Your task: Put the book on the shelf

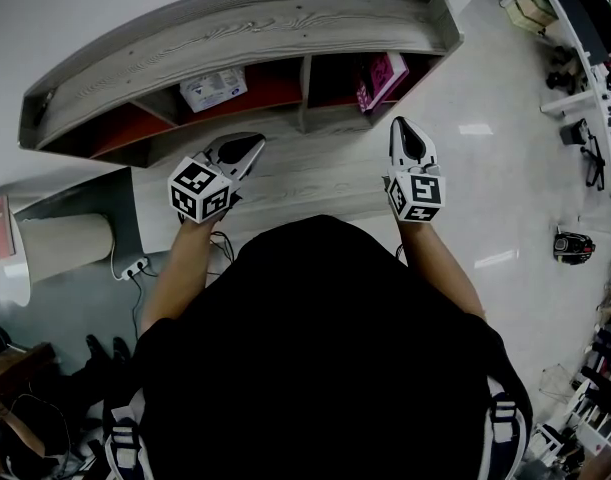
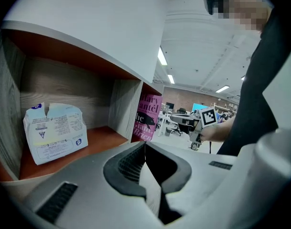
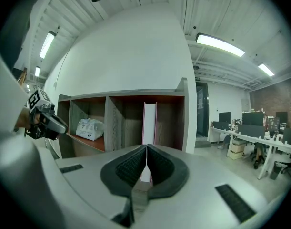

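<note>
In right shelf (image 1: 235, 28) bay: book (image 1: 382, 76) upright; left gripper (image 1: 251, 148), right gripper (image 1: 406, 128) clenched empty, clear.

**Q:** How're your cams set?

**A:** Head cam looks steeply down on the shelf (image 1: 235, 28). The cam on my left gripper (image 1: 253, 148) sits close, angled across it. The one on my right gripper (image 1: 405, 126) faces it square-on. All three share the pink book (image 1: 382, 78).

Book (image 1: 381, 80) in shelf (image 1: 235, 28) R bay.
</note>
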The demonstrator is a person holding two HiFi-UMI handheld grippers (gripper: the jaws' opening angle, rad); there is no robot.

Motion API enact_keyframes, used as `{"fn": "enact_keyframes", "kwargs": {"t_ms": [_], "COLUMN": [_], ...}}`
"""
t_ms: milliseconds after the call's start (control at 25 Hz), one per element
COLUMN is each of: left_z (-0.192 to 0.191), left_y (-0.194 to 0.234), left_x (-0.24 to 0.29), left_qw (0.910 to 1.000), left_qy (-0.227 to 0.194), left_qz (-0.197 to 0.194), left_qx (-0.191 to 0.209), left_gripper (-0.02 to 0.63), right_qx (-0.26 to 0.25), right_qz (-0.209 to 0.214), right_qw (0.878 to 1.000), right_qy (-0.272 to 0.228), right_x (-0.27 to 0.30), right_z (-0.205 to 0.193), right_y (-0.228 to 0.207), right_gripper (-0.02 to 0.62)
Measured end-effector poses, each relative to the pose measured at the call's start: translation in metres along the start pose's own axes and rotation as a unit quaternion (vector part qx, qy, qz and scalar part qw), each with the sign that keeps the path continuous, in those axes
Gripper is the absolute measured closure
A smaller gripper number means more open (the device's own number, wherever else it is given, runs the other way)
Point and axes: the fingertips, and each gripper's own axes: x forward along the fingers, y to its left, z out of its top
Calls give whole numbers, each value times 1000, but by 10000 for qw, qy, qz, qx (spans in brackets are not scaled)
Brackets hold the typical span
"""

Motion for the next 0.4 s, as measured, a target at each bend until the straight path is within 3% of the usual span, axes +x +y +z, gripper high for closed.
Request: {"fn": "enact_keyframes", "kwargs": {"t_ms": [400], "left_z": [4], "left_y": [-5], "left_x": [6], "left_qw": [9999], "left_qy": [-39], "left_qz": [-92], "left_qx": [-40], "left_gripper": [586], "right_qx": [53], "right_qz": [54], "right_qw": [10000], "right_qy": [-5], "right_x": [-6], "right_z": [-1], "right_y": [-2], "right_gripper": [580]}}
